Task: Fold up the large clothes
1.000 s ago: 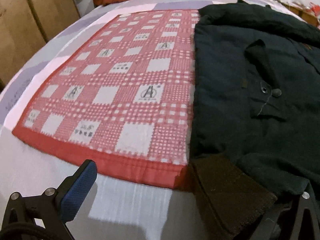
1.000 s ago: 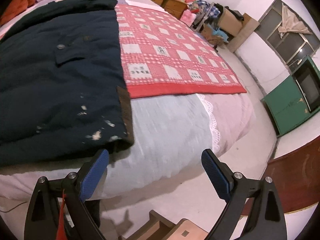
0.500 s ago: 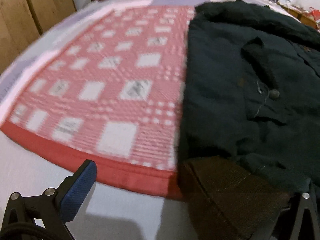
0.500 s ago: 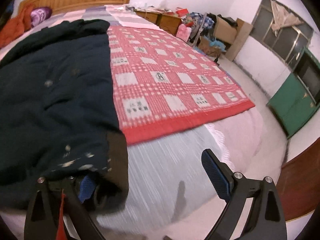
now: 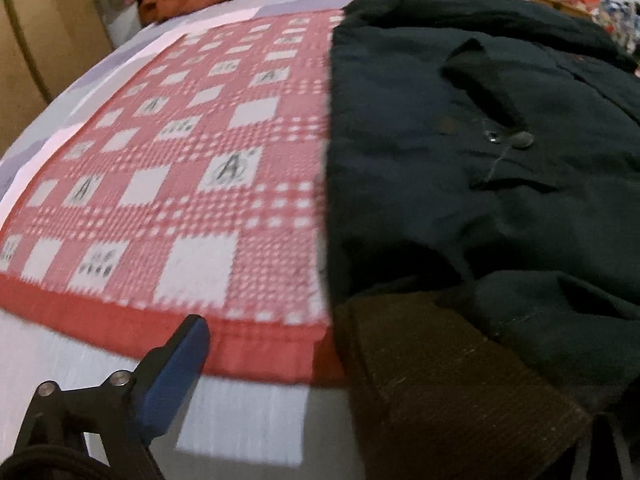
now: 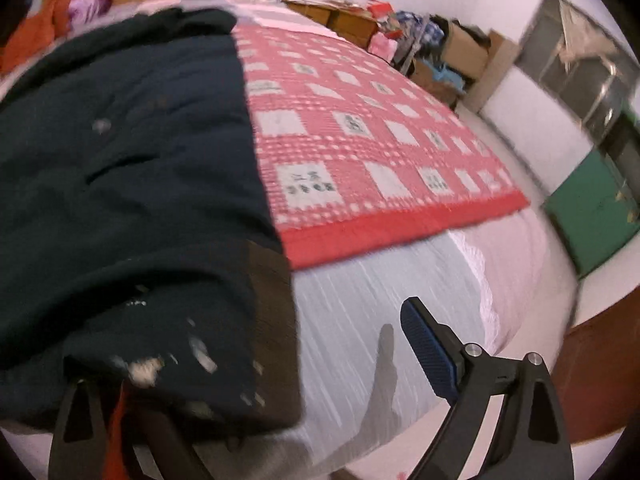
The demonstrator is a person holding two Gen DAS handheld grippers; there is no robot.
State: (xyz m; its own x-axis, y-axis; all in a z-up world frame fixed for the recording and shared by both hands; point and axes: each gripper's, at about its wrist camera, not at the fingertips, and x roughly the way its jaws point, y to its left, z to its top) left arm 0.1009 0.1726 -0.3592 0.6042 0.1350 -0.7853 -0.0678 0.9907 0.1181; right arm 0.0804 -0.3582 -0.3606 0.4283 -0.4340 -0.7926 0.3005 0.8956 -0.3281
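A dark navy padded jacket (image 5: 460, 168) with a brown ribbed-knit hem band (image 5: 436, 384) lies spread flat on the bed, over a red-and-white checked woven blanket (image 5: 192, 184) that has a plain red border. Beneath the blanket is a pale, finely ribbed bedsheet (image 6: 384, 304) with a lacy edge.

The left tool (image 5: 384, 412) sits low at the jacket's near hem — its blue textured left pad (image 5: 172, 376) hangs free over the sheet and red border, while the right finger is buried under the brown band and dark cloth. Its jaws are spread wide, the hem corner lying between them.

The right tool (image 6: 256, 364) is at the jacket's other hem corner. Its blue right pad (image 6: 428, 352) stands clear above the sheet; the left finger is hidden beneath the navy fabric, which is flecked there with whitish spots (image 6: 144, 368). The jaws are spread, not pinching.

A round dull button (image 5: 522, 139) sits ahead of the left tool.
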